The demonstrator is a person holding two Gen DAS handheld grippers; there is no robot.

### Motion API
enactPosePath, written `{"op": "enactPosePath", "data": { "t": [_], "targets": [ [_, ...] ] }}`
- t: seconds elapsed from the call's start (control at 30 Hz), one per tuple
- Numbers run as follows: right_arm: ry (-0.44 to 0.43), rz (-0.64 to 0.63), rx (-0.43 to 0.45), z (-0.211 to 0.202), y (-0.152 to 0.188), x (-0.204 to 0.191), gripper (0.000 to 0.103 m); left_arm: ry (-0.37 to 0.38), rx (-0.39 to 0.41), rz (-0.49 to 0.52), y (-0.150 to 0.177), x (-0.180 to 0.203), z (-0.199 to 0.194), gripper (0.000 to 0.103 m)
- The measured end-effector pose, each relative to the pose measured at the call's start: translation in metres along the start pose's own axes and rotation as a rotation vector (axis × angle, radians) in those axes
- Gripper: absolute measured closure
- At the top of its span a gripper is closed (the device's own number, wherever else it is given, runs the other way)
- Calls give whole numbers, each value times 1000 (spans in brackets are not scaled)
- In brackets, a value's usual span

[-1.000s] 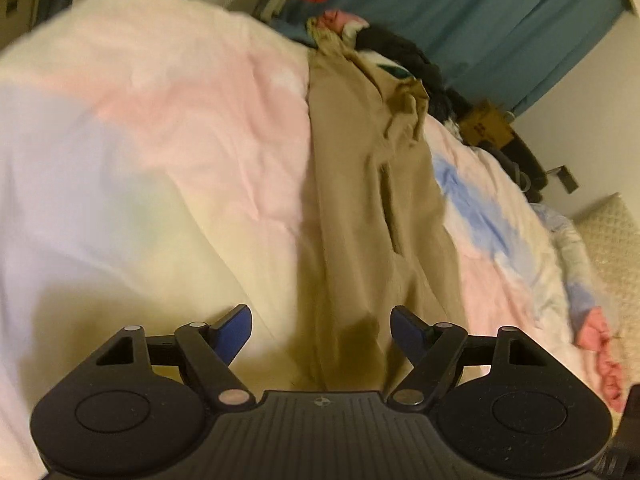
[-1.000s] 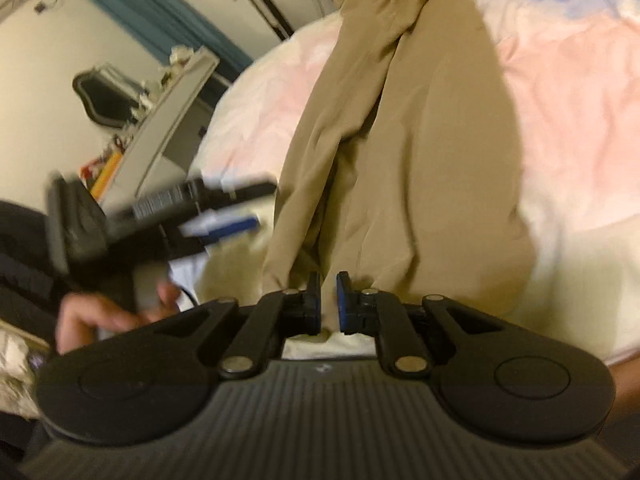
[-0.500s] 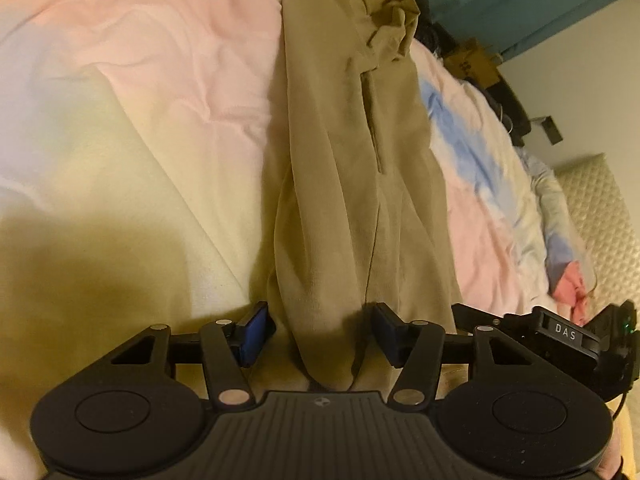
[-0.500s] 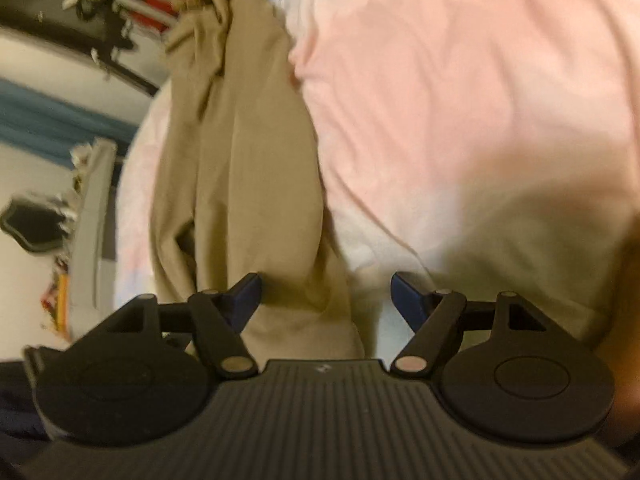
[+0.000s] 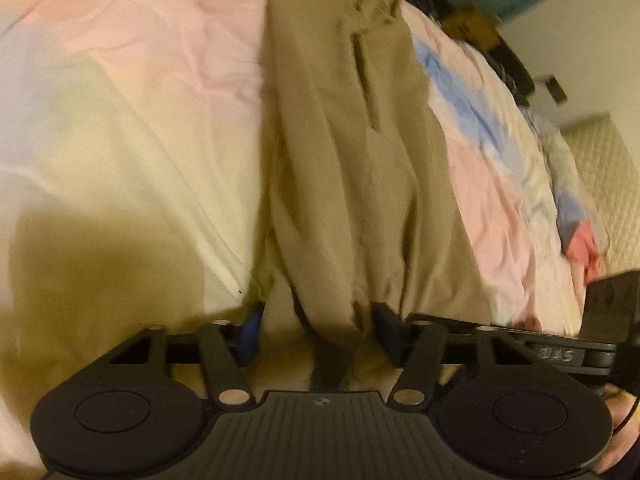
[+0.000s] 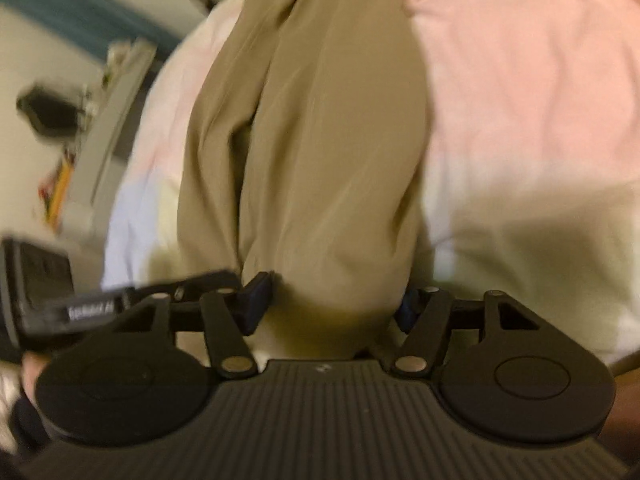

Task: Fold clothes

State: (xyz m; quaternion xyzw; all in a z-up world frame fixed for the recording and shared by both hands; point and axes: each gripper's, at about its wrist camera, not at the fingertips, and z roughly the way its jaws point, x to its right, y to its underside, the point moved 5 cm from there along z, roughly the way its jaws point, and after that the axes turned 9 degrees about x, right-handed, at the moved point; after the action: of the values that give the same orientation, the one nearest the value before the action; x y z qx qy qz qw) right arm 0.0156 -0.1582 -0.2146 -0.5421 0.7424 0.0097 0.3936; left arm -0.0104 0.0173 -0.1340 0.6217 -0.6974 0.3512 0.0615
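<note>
Khaki trousers [image 5: 352, 152] lie lengthwise on a pastel bed cover [image 5: 132, 128], running away from me. My left gripper [image 5: 318, 328] sits low over their near end, jaws closing, with bunched cloth between the blue pads. In the right wrist view the same trousers [image 6: 316, 140] end between the fingers of my right gripper [image 6: 332, 300], whose jaws are also closing; the cloth fills the gap and touches both pads. The two grippers stand side by side at this end. Each one's black body shows in the other's view, blurred.
A pink, blue and cream cover [image 6: 520, 100] spreads over the bed on both sides of the trousers. Dark clothes and a cardboard box [image 5: 472, 28] lie at the far end by a teal curtain. A grey desk edge [image 6: 108, 120] stands left of the bed.
Both grippers have sunk toward the trousers' near end. The left jaws narrowed steadily around the cloth. The right jaws went from shut to wide, then narrowed around the cloth.
</note>
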Motion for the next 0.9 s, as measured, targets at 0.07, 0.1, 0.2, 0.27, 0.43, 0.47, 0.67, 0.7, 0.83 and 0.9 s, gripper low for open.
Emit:
{"op": "enactPosePath", "data": {
  "t": [0.07,0.1,0.2,0.27,0.43,0.47,0.67,0.7,0.83,0.9],
  "targets": [
    [-29,-15,-7,-7,-4,-8,87,8,1,-22,-3,-3,-7,74],
    [-48,-22,7,-13,-8,-12,89,19,6,-39,-6,-5,-11,82],
    [-95,-18,71,-38,-25,-21,90,90,34,-92,-18,-3,-26,87],
    [-116,-24,122,-58,-40,-30,91,131,75,-103,-32,7,-41,88],
    [-147,-81,270,-115,-84,-60,91,232,226,-114,-66,37,-95,89],
    [-158,-87,298,-125,-91,-67,91,249,254,-117,-69,41,-105,90],
    [-199,-130,374,-158,-91,-79,91,276,323,-119,-55,54,-143,91],
    [-195,-136,367,-160,-83,-76,91,266,301,-120,-42,50,-149,91],
    [-173,-163,309,-167,-36,-63,91,236,212,-118,12,45,-156,92],
    [-165,-158,283,-168,-12,-54,91,223,162,-124,38,43,-158,92]
  ]
}}
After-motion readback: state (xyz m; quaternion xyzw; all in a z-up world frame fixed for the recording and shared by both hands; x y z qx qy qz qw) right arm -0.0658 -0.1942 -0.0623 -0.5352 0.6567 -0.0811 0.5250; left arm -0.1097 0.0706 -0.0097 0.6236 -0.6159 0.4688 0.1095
